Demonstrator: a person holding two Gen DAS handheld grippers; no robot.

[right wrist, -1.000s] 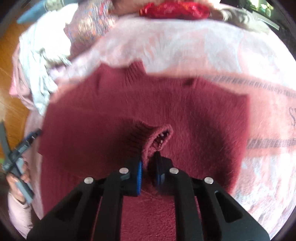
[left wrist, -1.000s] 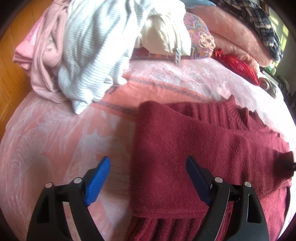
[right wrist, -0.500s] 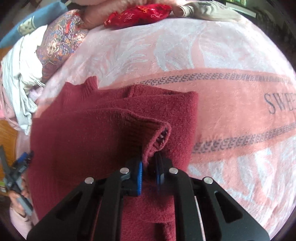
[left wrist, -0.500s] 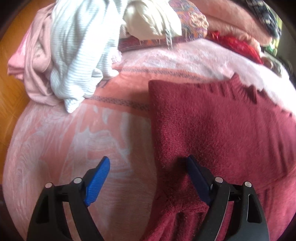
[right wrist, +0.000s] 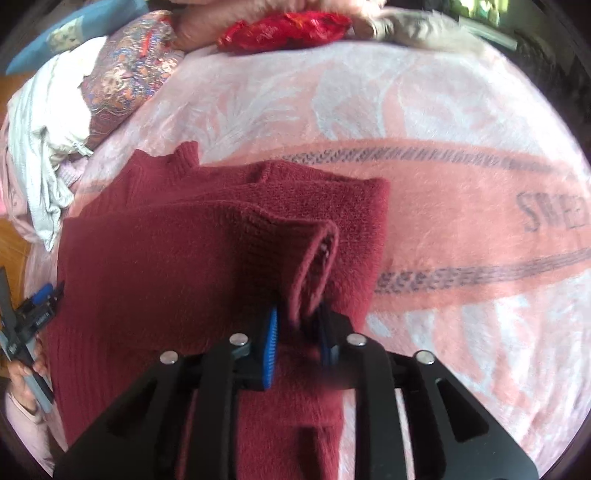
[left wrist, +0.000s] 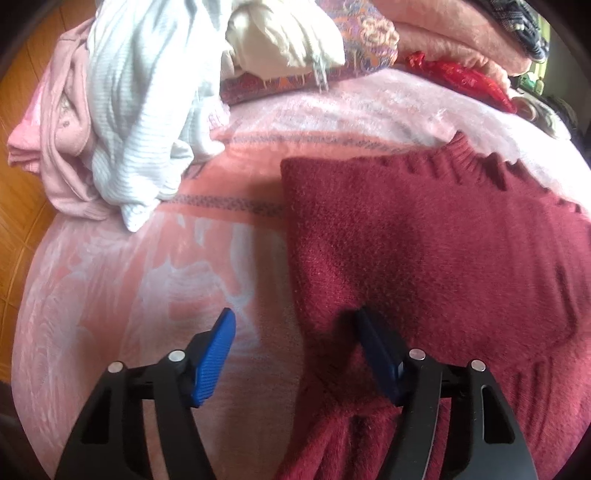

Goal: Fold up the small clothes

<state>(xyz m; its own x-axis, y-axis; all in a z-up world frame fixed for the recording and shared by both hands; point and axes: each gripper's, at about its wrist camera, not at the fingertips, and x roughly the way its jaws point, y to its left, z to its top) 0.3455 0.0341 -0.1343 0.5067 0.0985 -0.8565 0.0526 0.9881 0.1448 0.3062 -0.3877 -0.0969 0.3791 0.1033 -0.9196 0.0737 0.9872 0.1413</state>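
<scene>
A dark red knitted sweater (left wrist: pixel 424 240) lay partly folded on a pink plush blanket with a pale leaf pattern (left wrist: pixel 129 295), its ribbed collar (left wrist: pixel 465 155) toward the far side of the bed. In the left wrist view its left edge formed a straight vertical fold line.

The left gripper (left wrist: pixel 293 332) pointed steeply down over that edge. Its jaws stood wide and were closing. The left blue pad (left wrist: pixel 216 360) was over bare blanket; the right blue pad (left wrist: pixel 376 354) was over the knit. The sweater's edge lay between the two pads, and neither pad was seen to press on it.

The right gripper (right wrist: pixel 297 325) had its jaws narrow and opening. A raised ribbed cuff of the sweater (right wrist: pixel 314 266) stood up between the blue pads (right wrist: pixel 271 347). The pads stood close on either side of the cuff, with the left one just clear of it; whether the right one still touched could not be told, as this region was blurred.

In the right wrist view the left gripper appeared at the left margin, held by a hand (right wrist: pixel 22 373) in a pale pink sleeve (right wrist: pixel 26 435).

At the far left of the bed lay a heap of unfolded clothes, including a white ribbed garment (left wrist: pixel 140 110) and a pale pink garment (left wrist: pixel 59 122). Behind it lay a floral patterned cushion (left wrist: pixel 362 33) and a shiny red packet (right wrist: pixel 284 29).
</scene>
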